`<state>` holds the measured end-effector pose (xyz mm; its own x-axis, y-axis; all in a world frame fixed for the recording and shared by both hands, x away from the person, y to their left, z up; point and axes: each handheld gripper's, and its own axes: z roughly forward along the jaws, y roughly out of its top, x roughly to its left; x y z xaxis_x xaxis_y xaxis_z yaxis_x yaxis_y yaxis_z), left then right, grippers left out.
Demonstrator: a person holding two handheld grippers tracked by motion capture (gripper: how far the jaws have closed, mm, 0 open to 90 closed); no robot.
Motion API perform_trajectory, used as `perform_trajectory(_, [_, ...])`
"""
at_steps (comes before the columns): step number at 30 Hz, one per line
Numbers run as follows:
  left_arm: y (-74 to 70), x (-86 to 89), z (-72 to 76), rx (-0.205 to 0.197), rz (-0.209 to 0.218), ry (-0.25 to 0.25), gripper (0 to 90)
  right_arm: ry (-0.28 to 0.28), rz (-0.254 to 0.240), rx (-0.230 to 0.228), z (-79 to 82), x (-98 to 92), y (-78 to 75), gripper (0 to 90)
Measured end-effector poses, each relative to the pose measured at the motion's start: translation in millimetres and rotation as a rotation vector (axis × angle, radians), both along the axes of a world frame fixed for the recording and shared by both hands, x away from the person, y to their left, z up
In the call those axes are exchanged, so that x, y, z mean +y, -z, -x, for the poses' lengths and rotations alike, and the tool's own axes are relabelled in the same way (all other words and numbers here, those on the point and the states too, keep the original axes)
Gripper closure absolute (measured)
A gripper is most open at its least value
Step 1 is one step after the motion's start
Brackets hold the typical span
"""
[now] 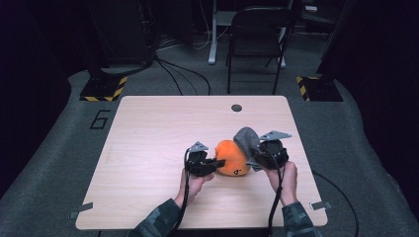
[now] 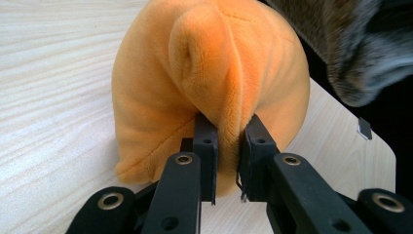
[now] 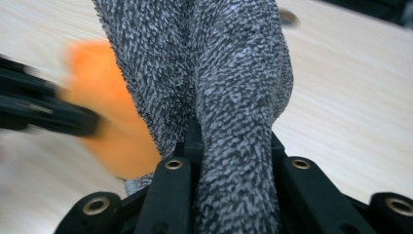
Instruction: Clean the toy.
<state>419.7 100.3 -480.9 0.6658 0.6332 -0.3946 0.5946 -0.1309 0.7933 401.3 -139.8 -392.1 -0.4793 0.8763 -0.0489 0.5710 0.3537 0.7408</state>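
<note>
An orange plush toy (image 1: 231, 157) lies on the wooden table (image 1: 148, 143) near the front middle. My left gripper (image 1: 215, 163) is at its left side, shut on a fold of the orange plush (image 2: 214, 78); the fabric is pinched between the black jaws of the left gripper (image 2: 229, 161). A grey fuzzy cloth (image 1: 247, 140) hangs over the toy's right side. My right gripper (image 1: 258, 159) is shut on this grey cloth (image 3: 234, 97), which rises between the jaws of the right gripper (image 3: 234, 156) and hides their tips. In the right gripper view the orange toy (image 3: 114, 131) is blurred at left.
A round hole (image 1: 236, 107) sits near the table's far edge. A dark folding chair (image 1: 257, 39) and cables stand on the floor beyond the table. Tape marks (image 1: 320, 205) lie at the front corners.
</note>
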Motion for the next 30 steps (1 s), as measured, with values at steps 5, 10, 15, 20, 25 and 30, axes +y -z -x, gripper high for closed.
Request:
perform_trajectory(5, [-1.6,-3.6,2.7,-0.039,-0.033,0.011,79.6,-0.077,0.013,-0.028,2.6,39.6,-4.7,74.0])
perform_trajectory(10, [2.3,-6.0,2.4,-0.054,-0.053,0.023,79.5,-0.078,0.108,-0.028,-1.2,54.6,19.5,73.5])
perform_trajectory(15, [1.0,-6.7,2.4,-0.073,-0.065,0.034,79.3,-0.055,0.104,0.008,-1.1,36.1,20.4,72.7])
perform_trajectory(20, [1.3,-7.4,2.0,-0.072,-0.058,0.034,79.2,-0.005,0.105,0.087,-6.7,7.5,31.7,72.5])
perform_trajectory(25, [1.9,-8.4,1.9,-0.071,-0.059,0.037,79.0,0.032,0.098,0.123,-14.9,-6.5,45.6,72.6])
perform_trajectory(30, [2.2,-6.1,0.7,-0.068,-0.056,0.037,79.0,0.094,0.151,0.244,-28.1,-25.2,81.0,72.6])
